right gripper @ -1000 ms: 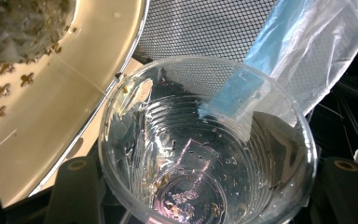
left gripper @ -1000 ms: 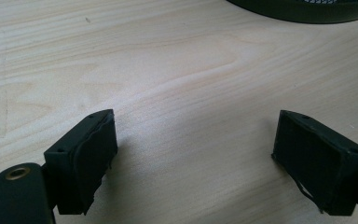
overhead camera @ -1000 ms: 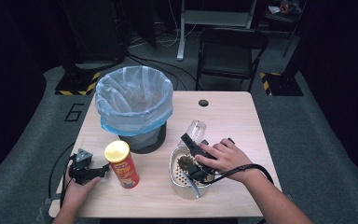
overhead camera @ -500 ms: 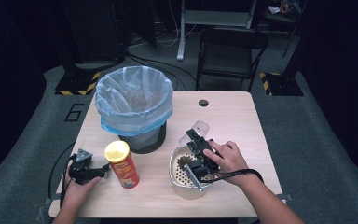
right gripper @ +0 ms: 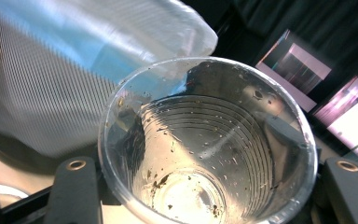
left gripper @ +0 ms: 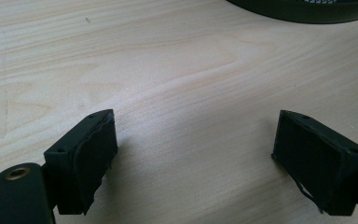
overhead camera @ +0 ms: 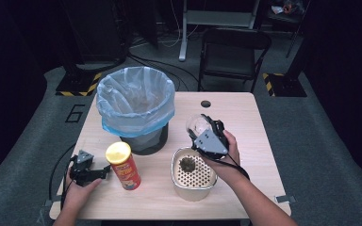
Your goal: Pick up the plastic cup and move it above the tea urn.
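The right tongs [overhead camera: 202,132] are clamping a clear plastic cup [overhead camera: 196,125], one jaw on each side of its wall, and holding it in the air above the far edge of the perforated cream strainer [overhead camera: 193,186], where a dark clump of dregs [overhead camera: 187,165] is sitting. In the right gripper view the cup [right gripper: 205,149] is showing its open mouth to the camera, with only specks and a few wet crumbs clinging to the inside, so it is looking emptied. The blue-lined mesh waste bin [overhead camera: 135,106] is standing just to the left of the cup and a little farther back, its rim near the cup's closed end; the cup's long axis is running from the tongs up and toward that bin, so a short carry leftward is likely what is coming. The right hand [overhead camera: 224,150] is much the nearer one. The left tongs [overhead camera: 104,170] are resting on the surface [overhead camera: 245,117] with jaws apart and nothing between them, just beside the red crisp can [overhead camera: 123,165]
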`<state>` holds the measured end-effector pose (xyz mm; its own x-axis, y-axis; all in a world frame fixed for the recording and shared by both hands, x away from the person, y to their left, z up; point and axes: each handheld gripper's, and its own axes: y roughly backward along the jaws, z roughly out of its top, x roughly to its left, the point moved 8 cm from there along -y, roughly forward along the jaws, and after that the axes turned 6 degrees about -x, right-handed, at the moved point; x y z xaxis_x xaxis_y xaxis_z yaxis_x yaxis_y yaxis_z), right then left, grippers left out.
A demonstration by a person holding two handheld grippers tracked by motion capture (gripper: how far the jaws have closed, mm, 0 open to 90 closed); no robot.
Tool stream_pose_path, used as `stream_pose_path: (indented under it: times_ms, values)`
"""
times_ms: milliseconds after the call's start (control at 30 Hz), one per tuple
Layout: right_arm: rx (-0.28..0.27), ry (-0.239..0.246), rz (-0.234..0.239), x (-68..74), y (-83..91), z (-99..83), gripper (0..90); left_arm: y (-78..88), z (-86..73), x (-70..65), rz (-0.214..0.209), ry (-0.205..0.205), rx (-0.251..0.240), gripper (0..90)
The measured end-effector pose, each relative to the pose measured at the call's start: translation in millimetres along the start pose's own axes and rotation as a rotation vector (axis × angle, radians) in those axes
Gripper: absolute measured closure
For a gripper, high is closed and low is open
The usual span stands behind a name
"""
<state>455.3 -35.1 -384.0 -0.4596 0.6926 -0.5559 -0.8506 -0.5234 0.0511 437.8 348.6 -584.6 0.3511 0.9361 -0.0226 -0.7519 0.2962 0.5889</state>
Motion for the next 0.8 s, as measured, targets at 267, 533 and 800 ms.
stream_pose_path:
  times_ms: [267, 533, 800]
  values:
    - [-0.049, -0.461, 0.131, -11.9, 4.3, 2.2, 34.2, 0.0, 0.0, 0.0, 0.0, -0.001, 0.001, 13.3]
    - [-0.1, -0.731, 0.238, -20.2, 13.6, 7.1, 33.8, 0.0, 0.0, -0.1, 0.0, 0.001, -0.001, 13.2]
    - [-0.099, -0.754, 0.261, -25.1, 20.3, 6.0, 33.8, 0.1, 0.0, 0.3, 0.002, -0.003, 0.0, 13.2]
